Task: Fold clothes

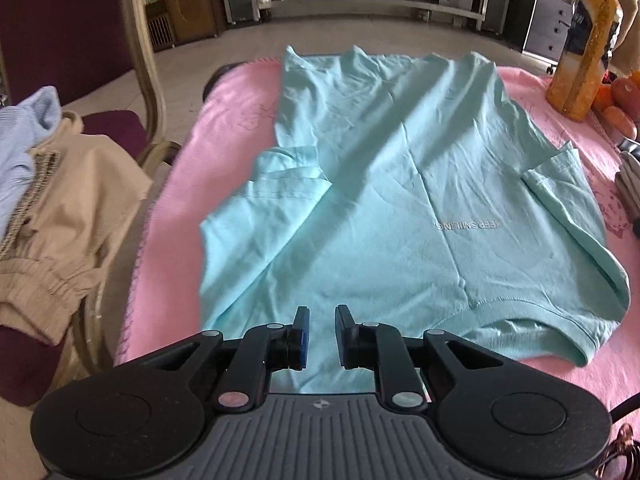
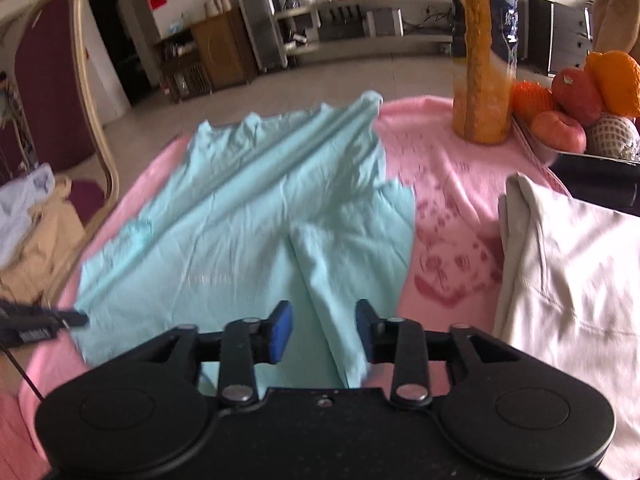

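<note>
Garment: mint T-shirt point(image 1: 384, 184), spread flat on pink cloth point(image 1: 240, 120), collar nearest the tongs.
Left gripper point(image 1: 322, 334): jaws parted, empty, above collar edge.
Right gripper point(image 2: 324, 330): jaws apart, empty, over sleeve.
Beside: folded pale garment point(image 2: 568, 280), juice bottle point(image 2: 482, 52).

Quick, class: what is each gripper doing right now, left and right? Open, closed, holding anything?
Left gripper: open, holding nothing, fingers above the teal T-shirt.
Right gripper: open, holding nothing, fingers wide apart over a fold of the shirt.
</note>
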`<state>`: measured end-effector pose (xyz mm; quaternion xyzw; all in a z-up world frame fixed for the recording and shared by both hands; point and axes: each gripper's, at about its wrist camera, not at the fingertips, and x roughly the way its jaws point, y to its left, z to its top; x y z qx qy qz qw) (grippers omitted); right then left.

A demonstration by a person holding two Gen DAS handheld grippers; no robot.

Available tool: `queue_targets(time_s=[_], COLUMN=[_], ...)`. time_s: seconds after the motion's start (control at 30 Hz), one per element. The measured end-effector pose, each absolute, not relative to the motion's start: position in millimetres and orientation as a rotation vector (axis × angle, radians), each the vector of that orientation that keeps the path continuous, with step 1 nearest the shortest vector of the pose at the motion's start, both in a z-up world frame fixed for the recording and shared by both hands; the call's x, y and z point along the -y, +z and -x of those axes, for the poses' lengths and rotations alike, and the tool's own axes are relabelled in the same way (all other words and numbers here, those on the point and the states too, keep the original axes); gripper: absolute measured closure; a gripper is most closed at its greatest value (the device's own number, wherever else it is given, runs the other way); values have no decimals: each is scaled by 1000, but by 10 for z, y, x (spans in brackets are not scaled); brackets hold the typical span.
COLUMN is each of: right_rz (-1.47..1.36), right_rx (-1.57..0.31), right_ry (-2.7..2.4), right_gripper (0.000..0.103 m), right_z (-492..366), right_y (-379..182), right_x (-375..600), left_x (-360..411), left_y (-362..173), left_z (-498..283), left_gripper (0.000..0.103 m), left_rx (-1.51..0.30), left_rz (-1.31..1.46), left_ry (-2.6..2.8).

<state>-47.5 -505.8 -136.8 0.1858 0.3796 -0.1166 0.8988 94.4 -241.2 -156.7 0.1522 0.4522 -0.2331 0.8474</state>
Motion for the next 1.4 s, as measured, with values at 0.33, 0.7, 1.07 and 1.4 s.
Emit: queue_targets(time_s=[0.33, 0.7, 1.07, 1.4], right_rz=[-485, -407, -275, -557], right_rx=[-796, -869, -876, -738], right_ry=[-237, -234, -284, -426], right_gripper=[67, 70, 86, 100], right_z=[-39, -708, -692, -97], right_y=[-1524, -1877, -1921, -1472], right_x=[5264, 5083, 4911, 5406], left_x=[2493, 2481, 2470, 2470], left_y=[-1810, -1831, -1831, -1843], left_z=[-1030, -1043, -1066, -1052], left_gripper=[59, 55, 54, 53], left_rx=[-1021, -1021, -1024, -1018], left_rz=[-327, -311, -301, -306], left_ry=[-490, -481, -485, -485])
